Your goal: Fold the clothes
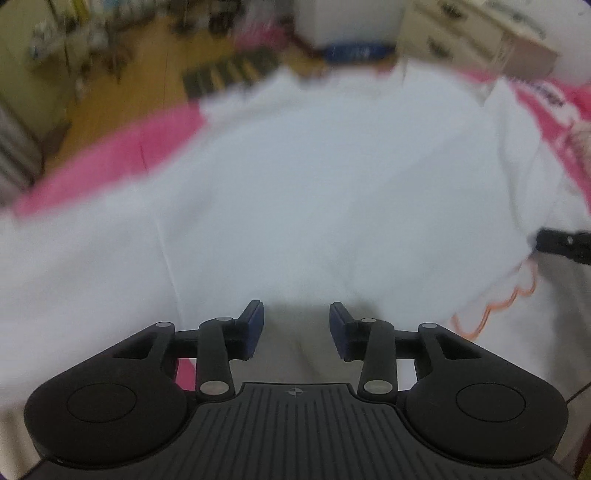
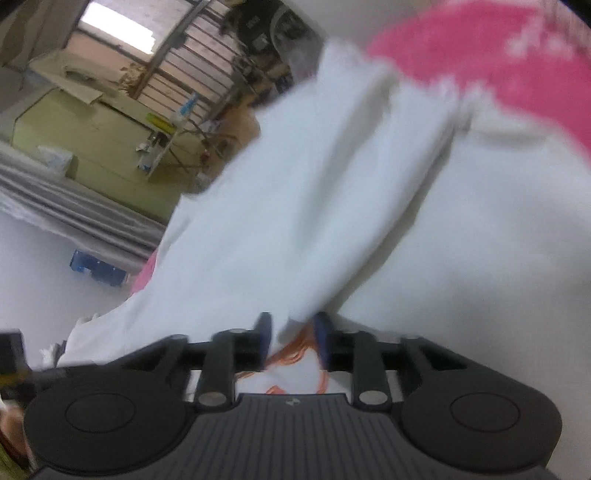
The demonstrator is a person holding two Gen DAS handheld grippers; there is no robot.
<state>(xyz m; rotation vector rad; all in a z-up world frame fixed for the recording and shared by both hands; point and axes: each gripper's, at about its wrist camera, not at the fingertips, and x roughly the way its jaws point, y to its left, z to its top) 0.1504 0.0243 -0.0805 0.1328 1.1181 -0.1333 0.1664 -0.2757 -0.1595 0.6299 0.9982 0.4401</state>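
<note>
Left wrist view: left hand-held gripper (image 1: 296, 325), black body, blue pads (image 1: 255, 325), fingers wide apart, nothing between them, hovering over a pale grey patch at the near edge of the white garment (image 1: 295, 192). White garment spread broad and mostly flat across the middle of the view, blurred; lying on a pink cover (image 1: 110, 162) that shows along its left side and again at far right. Orange scalloped trim (image 1: 495, 306) along the garment's near right edge. Tip of the right hand-held gripper (image 1: 565, 245) entering from the right border, touching the garment's right edge just above the trim. Wooden floor (image 1: 122, 92) and a striped dark mat (image 1: 232, 72) beyond the far left corner of the cover; cream drawer unit (image 1: 443, 33) and cardboard box (image 1: 528, 55) at far right. Right wrist view: right hand-held gripper (image 2: 291, 339), same black build, pads drawn close and clamped on a fold of the white garment (image 2: 295, 221), orange trim (image 2: 295, 349) bunched between and below the pads. Garment rising from the pads in long diagonal folds toward upper right, lifted clear of whatever lies beneath at that end. Pink cover (image 2: 498, 62) in the upper right corner. Green cabinet (image 2: 92, 133) and shelving (image 2: 207, 66) at upper left, blue crate (image 2: 96, 267) at left; all blurred.
</note>
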